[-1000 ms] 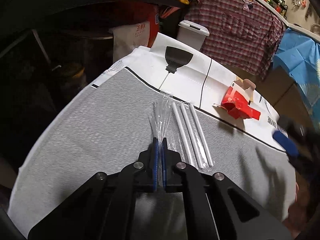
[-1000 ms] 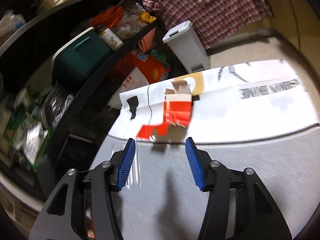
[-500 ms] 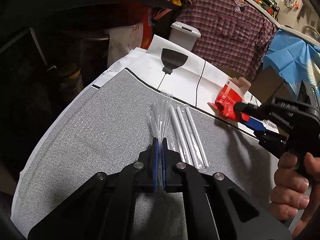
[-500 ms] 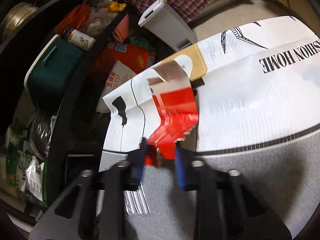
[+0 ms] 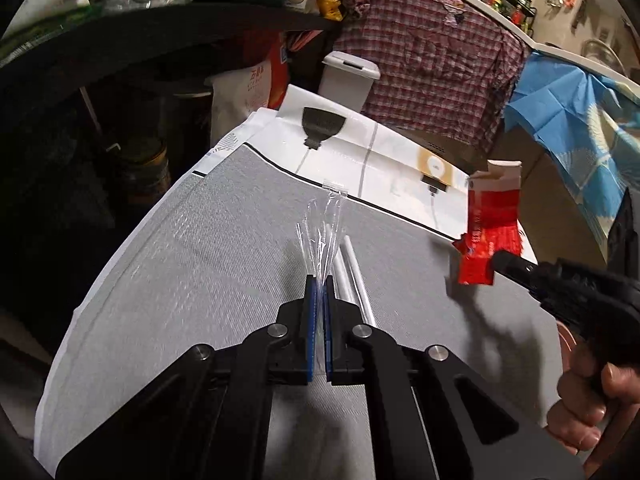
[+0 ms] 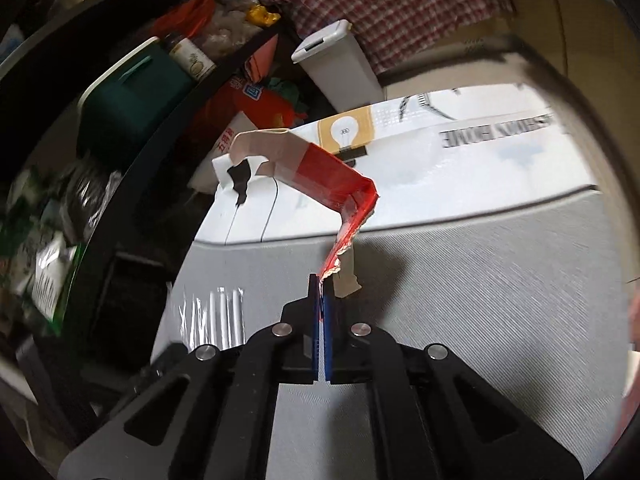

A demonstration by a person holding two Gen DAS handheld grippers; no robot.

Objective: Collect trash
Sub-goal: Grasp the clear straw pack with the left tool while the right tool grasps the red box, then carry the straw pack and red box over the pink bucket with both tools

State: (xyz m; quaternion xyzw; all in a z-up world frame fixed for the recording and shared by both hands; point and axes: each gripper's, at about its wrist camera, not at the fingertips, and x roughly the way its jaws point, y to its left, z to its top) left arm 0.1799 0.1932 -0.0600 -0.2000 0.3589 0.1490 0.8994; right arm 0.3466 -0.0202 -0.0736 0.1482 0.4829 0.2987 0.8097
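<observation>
Lifted off table (image 5: 200, 264) — one red carton (image 6: 340, 184), right claw (image 6: 320, 280) clamped.

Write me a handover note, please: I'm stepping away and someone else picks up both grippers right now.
Left gripper: jaws shut on the clear plastic wrapper, over the grey mat.
Right gripper: jaws shut on the torn red carton, lifted off the table.
White straws lie on the mat beside the left gripper.
Done: both pieces gripped.
Left: probably carry both to the white bin beyond the table, then collect the straws.
</observation>
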